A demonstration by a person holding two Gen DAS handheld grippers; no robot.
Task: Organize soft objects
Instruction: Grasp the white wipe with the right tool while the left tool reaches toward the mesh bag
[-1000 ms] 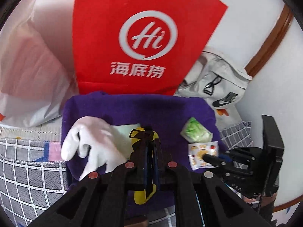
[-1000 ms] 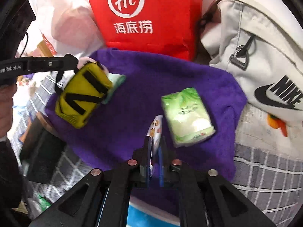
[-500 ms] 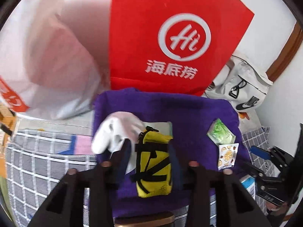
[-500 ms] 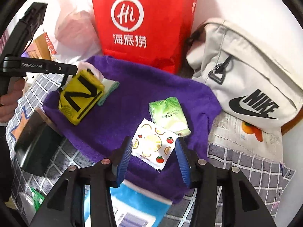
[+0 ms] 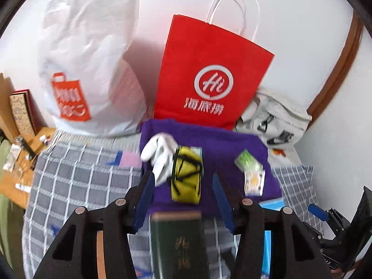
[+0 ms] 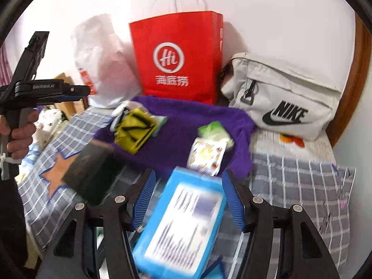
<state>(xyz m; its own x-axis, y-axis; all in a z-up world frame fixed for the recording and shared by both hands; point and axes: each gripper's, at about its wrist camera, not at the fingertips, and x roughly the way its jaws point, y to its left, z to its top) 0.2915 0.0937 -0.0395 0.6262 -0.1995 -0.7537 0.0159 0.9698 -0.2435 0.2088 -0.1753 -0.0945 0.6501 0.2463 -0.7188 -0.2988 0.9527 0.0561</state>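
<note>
Both sets of jaws are opening and hold nothing: the left gripper (image 5: 183, 195) frames the yellow pouch (image 5: 186, 174) without touching it, and the right gripper (image 6: 186, 197) spreads either side of a blue box (image 6: 181, 227) that lies lower and nearer the camera, again without contact as far as the blur allows.

Taking the purple towel (image 5: 223, 144) as the landmark and going left to right across it: a white glove (image 5: 160, 153) sits at its left end, the yellow pouch lies just beside and partly over the glove, a green tissue pack (image 5: 247, 162) rests toward the right end, and a fruit-printed sachet (image 5: 254, 181) touches the pack at the towel's near right edge. Behind the towel stand a white plastic bag (image 5: 93, 58), a red paper bag (image 5: 209, 69) and a grey Nike pouch (image 6: 286, 97).

The risk, as I judge it, is at the towel's near edge: the sachet overhangs toward the blue box, and a careless sweep by either gripper could drag the cloth and slide it off. A dark book (image 5: 176, 239) just off the near edge could also snag the left fingers on the next approach.

Motion blur smears the sachet, the tissue pack and all print on the blue box. Something pale lies under the yellow pouch, mostly hidden.
</note>
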